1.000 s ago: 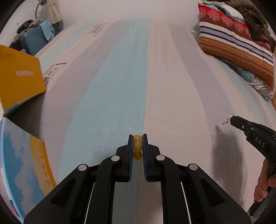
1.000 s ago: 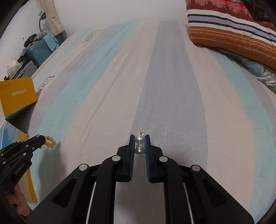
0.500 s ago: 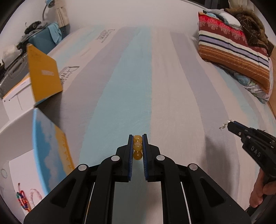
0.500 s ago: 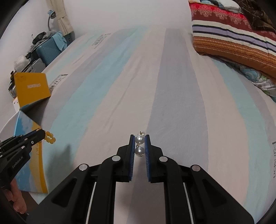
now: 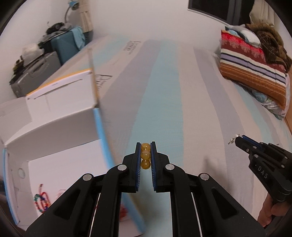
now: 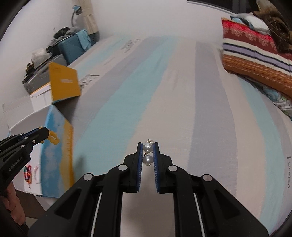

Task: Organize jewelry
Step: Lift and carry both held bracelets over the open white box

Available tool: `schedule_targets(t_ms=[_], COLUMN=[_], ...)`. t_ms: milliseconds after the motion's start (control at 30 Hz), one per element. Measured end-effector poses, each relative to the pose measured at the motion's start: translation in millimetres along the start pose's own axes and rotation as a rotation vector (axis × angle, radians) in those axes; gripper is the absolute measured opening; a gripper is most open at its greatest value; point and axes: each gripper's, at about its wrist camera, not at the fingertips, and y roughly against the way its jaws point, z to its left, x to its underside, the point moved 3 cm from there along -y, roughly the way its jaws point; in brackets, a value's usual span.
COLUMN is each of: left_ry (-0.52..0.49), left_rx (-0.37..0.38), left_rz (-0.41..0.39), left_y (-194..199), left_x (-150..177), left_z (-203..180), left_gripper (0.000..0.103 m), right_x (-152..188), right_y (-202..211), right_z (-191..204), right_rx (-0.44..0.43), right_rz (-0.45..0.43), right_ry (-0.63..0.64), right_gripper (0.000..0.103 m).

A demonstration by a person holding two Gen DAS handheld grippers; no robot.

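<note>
Amber beads (image 5: 145,156) sit pinched between the blue pads of the left gripper (image 5: 145,155), its jaws nearly closed on them. Pearl beads (image 6: 147,154) are clamped the same way in the right gripper (image 6: 148,155), whose body reads "DAS". Both are held above a bedsheet (image 5: 164,94) striped pale blue, grey and cream. At near left stands an open white cardboard box (image 5: 54,116) holding coloured bead bracelets (image 5: 41,200). Farther right lies a striped pillow (image 5: 251,69); far left, suitcases (image 5: 36,73) against the white wall.

Bed with striped sheet (image 5: 164,94), striped pillow (image 5: 251,71); white wall (image 5: 146,18), suitcases (image 5: 36,73), blue lamp (image 6: 76,8)
</note>
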Motion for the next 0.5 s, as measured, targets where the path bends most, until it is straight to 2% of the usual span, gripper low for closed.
schedule_targets(t_ms=[500], left_ry=[0.117], left_rx=[-0.113], left_rz=[-0.023], left_y=[57], left_x=[28], left_z=[117], left_gripper=[0.009], right_x=[-5], right_y=[31], right_z=[124], right_rx=[-0.087], right_rz=[-0.035], right_ry=[0.129], right_gripper=[0.01])
